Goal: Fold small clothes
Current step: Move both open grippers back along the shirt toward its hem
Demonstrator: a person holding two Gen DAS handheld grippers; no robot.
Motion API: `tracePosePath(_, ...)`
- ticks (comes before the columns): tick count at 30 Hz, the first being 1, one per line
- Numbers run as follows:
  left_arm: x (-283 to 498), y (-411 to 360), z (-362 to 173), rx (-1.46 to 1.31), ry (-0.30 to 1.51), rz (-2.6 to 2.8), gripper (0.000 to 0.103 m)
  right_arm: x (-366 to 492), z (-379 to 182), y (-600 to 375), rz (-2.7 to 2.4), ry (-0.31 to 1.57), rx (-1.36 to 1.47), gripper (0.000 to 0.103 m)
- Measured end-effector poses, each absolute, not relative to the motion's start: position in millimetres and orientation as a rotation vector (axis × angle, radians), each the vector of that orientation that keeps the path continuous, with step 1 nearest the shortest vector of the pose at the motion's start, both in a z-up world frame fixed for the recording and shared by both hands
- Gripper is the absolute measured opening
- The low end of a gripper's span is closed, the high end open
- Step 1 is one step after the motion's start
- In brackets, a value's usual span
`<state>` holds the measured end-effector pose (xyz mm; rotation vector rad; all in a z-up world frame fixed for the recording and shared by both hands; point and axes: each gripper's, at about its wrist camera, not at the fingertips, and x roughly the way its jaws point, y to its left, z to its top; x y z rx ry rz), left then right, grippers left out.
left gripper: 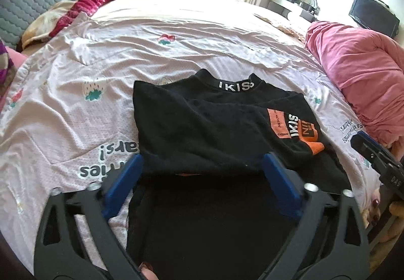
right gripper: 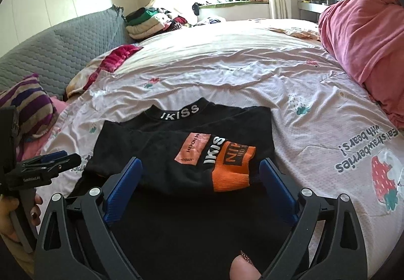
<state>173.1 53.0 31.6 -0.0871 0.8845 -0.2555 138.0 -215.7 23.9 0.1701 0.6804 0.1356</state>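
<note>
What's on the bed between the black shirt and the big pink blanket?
Only bedsheet lies between the shirt and the blanket. It is wrinkled, with a small teal print and upside-down strawberry lettering. The right wrist view shows this best.

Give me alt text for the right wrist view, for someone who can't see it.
A partly folded black shirt with an orange cuff lies on a pale pink strawberry-print bedsheet, its sleeve laid across the front. The right tool hangs open above its near edge, gripping nothing. The left tool shows at the left edge.
</note>
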Motion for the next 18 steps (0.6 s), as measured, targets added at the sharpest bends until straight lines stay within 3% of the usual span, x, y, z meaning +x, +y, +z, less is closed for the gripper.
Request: tracePosePath(18,139.2,49.0,61.3,-0.077,0.795,-0.249,0.093,105.4,47.2,-222.7,0.142,0.637,0.139,0.096)
